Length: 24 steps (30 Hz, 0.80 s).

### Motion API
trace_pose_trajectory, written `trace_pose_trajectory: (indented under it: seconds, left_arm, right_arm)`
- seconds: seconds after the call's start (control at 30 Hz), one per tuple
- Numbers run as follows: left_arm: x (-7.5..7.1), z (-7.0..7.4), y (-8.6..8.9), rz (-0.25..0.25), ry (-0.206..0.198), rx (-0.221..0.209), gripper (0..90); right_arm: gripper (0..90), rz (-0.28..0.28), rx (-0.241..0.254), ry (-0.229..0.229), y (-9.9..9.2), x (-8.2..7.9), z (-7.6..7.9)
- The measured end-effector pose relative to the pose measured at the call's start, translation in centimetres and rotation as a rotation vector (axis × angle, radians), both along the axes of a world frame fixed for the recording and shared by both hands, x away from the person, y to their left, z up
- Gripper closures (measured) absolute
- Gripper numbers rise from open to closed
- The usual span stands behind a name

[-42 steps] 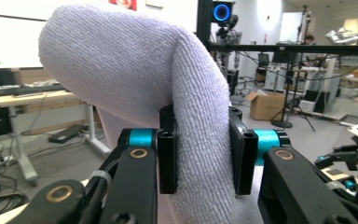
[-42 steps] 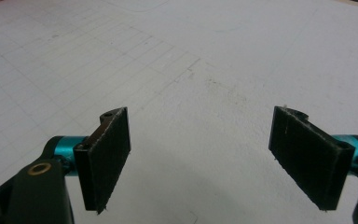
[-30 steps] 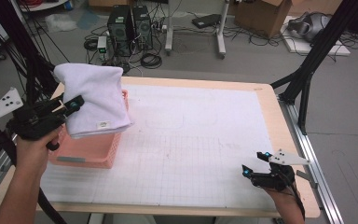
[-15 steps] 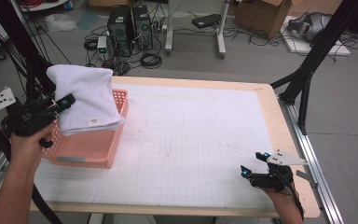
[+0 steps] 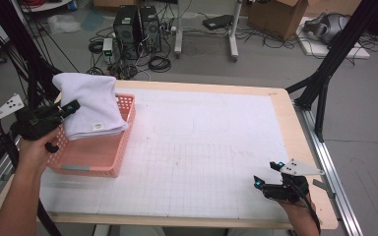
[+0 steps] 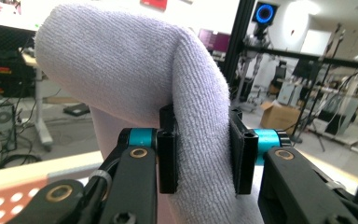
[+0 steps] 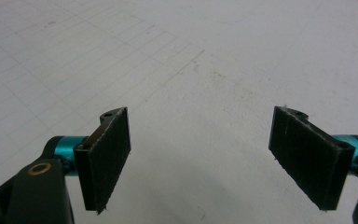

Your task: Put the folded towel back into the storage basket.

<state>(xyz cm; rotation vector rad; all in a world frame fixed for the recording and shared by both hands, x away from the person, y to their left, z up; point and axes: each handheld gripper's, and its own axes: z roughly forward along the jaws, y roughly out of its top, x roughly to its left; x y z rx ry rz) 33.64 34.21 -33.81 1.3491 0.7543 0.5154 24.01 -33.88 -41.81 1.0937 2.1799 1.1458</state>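
My left tongs (image 5: 71, 106) pinch the folded white towel (image 5: 89, 104); both pads press into the terry, which bulges out over them in the left gripper view (image 6: 200, 154). From the high view the towel sits at 3 o'clock of that hand (image 5: 34, 147), hanging above the far half of the pink basket (image 5: 98, 162), its lower fold near the far rim. The basket stands on the white gridded mat (image 5: 202, 147) at the table's 9 o'clock side. My right tongs (image 5: 266, 174) are spread wide with nothing between them, low over bare mat at the table's 5 o'clock corner, well apart from towel and basket.
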Motion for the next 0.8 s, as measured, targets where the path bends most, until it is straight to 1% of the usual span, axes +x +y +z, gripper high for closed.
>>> trace_pose_trajectory:
  seconds: [0.07,0.17,0.2,0.33,0.4,0.47,0.53,0.6,0.7,0.8]
  left_arm:
    - [0.2,-0.5,0.2,0.009,0.010,0.011,69.7]
    - [0.3,-1.2,0.7,0.019,0.024,-0.004,69.7]
    - [0.2,-1.6,0.9,0.023,0.031,-0.002,69.7]
    - [0.1,-2.0,1.1,0.030,0.040,-0.007,69.7]
    - [0.1,-2.0,1.4,0.040,0.043,-0.009,69.7]
    - [0.0,-1.9,1.8,0.052,0.039,-0.025,69.7]
    - [-0.1,-1.8,2.2,0.059,0.035,-0.030,69.7]
    - [-0.3,-1.6,2.4,0.063,0.037,-0.025,69.7]
    - [-0.4,-1.6,2.6,0.059,0.040,-0.017,69.7]
    - [-0.4,-1.7,2.4,0.049,0.046,-0.017,69.7]
  right_arm:
    - [19.6,-0.006,0.002,0.003,0.0,-0.1,0.0]
    - [19.6,-0.006,-0.004,0.002,0.0,-0.1,0.0]
    - [19.6,-0.006,-0.004,0.006,0.1,-0.1,-0.1]
    - [19.6,-0.005,-0.007,0.007,0.1,-0.1,-0.1]
    - [19.6,-0.002,-0.006,0.005,0.1,-0.1,-0.1]
    - [19.6,-0.002,-0.009,0.004,0.1,-0.1,-0.1]
    - [19.6,-0.004,-0.009,0.007,0.1,-0.1,-0.1]
    - [19.6,-0.006,-0.009,0.007,0.0,-0.1,-0.2]
    - [19.6,-0.003,-0.014,0.006,0.1,-0.1,-0.1]
    - [19.6,-0.003,-0.013,0.007,0.2,-0.1,-0.1]
